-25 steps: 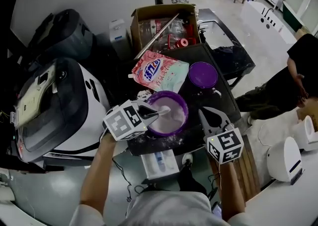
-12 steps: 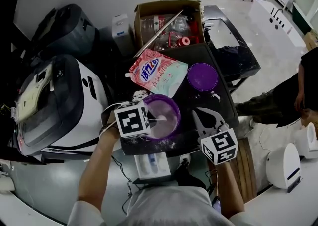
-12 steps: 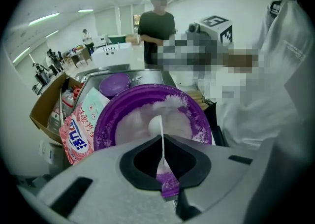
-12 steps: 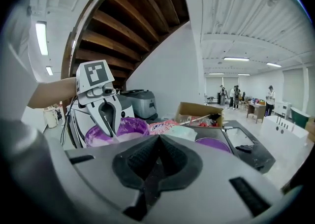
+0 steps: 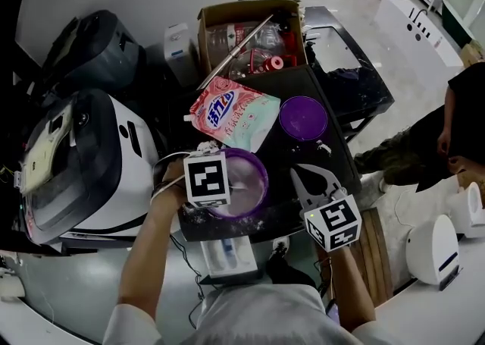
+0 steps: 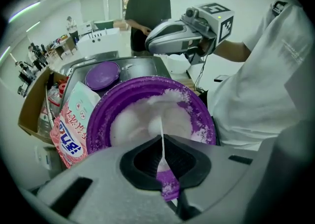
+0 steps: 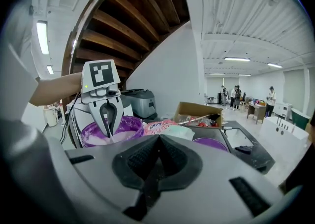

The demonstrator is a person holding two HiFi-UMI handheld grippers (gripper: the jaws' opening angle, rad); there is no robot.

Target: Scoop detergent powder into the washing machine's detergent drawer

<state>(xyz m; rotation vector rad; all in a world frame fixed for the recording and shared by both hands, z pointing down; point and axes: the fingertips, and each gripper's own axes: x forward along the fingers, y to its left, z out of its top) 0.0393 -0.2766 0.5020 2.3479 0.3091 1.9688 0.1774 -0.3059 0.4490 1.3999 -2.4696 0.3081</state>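
The detergent powder [image 6: 147, 119] lies heaped in the purple bowl [image 6: 106, 114] on the dark surface [image 5: 333, 146]. The thin white handle of the scoop [image 6: 161, 137] runs down into it, and my left hand-held gripper [image 7: 109, 132] is clenched on that handle, over the bowl's near side. The scoop's working end is buried or blurred, so I cannot tell how full it is.

The pink detergent bag [image 5: 227, 112] lies just behind the bowl, and a purple lid [image 5: 303, 117] sits beside the bag. My right hand-held gripper [image 5: 299, 174] hangs to the right of the bowl, jaws pressed together on nothing.

A white tray [image 5: 227, 256] shows below the surface's near edge. I take it for the drawer but cannot be sure. The washing machine [image 5: 83, 161] stands at my left.

The handle is narrow, so it may twist in my grip as I lift. A tilted scoop would drop powder onto the surface, which is already dusted with it.
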